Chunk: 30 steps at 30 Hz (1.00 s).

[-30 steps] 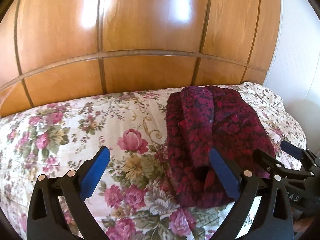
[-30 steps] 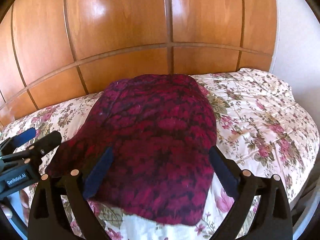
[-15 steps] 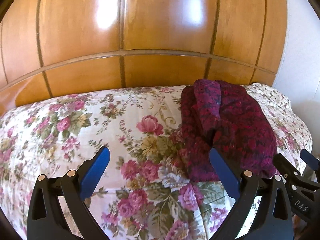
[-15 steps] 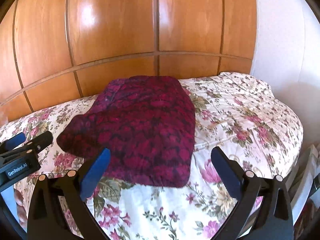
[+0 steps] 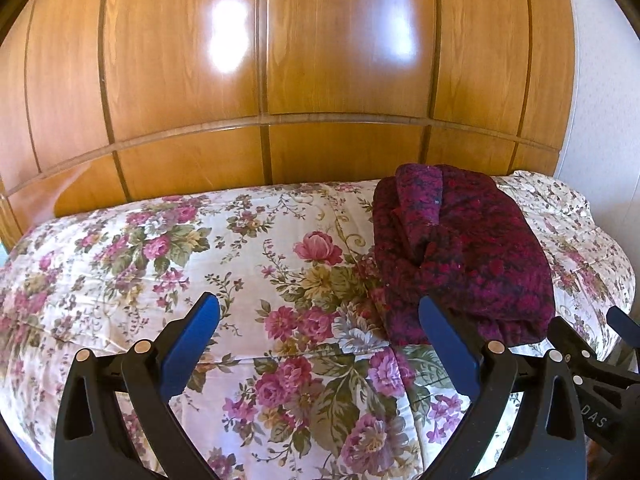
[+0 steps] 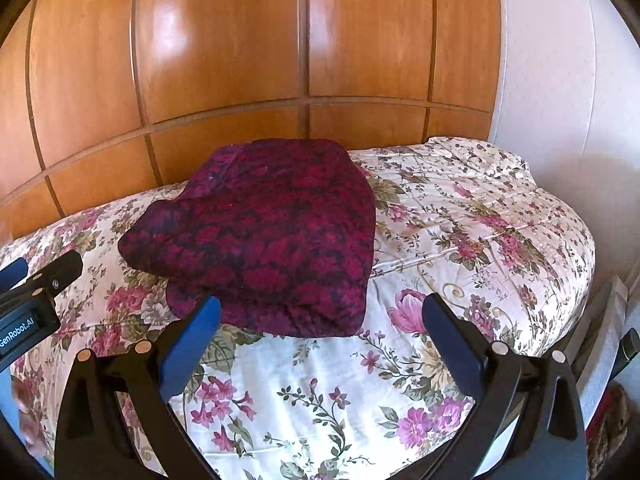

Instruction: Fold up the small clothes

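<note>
Garment [image 6: 264, 236] lies folded on the bed [image 6: 480, 216], seemingly finished; both hand-held grippers, left [image 5: 320, 340] and right [image 6: 320, 336], released. Smooth the near-left flap gently.

One folded garment [image 6: 272, 236], two hand-held grippers [image 5: 318, 320]

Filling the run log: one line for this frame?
stage: fold done | garment: folded, on bed | left gripper: open, empty | right gripper: open, empty
</note>
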Each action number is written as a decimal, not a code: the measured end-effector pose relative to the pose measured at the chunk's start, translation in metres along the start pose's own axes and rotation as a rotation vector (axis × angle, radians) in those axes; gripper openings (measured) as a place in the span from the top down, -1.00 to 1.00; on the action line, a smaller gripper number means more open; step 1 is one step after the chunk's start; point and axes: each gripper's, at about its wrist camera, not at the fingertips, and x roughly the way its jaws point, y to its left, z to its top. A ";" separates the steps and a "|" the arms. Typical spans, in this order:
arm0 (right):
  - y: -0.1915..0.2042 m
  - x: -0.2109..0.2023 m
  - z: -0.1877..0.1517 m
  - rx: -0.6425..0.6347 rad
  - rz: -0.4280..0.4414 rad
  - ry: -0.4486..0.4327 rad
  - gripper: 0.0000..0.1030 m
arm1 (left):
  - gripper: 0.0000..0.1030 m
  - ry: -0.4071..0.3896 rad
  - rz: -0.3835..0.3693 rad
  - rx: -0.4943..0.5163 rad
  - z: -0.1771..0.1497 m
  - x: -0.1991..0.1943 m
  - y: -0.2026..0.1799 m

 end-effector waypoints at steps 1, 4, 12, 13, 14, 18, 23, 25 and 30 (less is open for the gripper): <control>0.001 -0.001 0.000 -0.001 0.002 -0.001 -0.95 | -0.92 0.001 0.002 -0.002 0.000 -0.001 0.001; 0.002 -0.003 -0.001 -0.001 0.005 -0.005 -0.95 | -0.92 0.000 0.004 -0.006 -0.001 -0.003 0.001; 0.004 -0.005 0.001 -0.001 0.012 -0.014 -0.95 | -0.92 -0.014 0.006 -0.016 -0.002 -0.009 0.005; 0.004 -0.005 0.001 -0.001 0.012 -0.013 -0.95 | -0.92 -0.015 0.005 -0.018 -0.002 -0.009 0.005; 0.005 -0.005 0.001 -0.002 0.012 -0.013 -0.95 | -0.92 -0.015 0.004 -0.020 -0.002 -0.009 0.005; 0.005 -0.003 0.000 0.000 0.012 -0.004 -0.95 | -0.92 -0.010 -0.010 -0.027 -0.002 -0.010 0.007; 0.002 -0.004 0.000 0.007 0.013 -0.013 -0.95 | -0.92 0.001 -0.003 -0.035 -0.003 -0.006 0.010; 0.000 -0.004 0.002 0.014 0.015 -0.019 -0.95 | -0.92 0.008 0.004 -0.028 -0.004 -0.003 0.009; -0.002 -0.004 0.004 0.018 0.013 -0.025 -0.95 | -0.92 0.029 0.004 -0.031 -0.006 0.002 0.010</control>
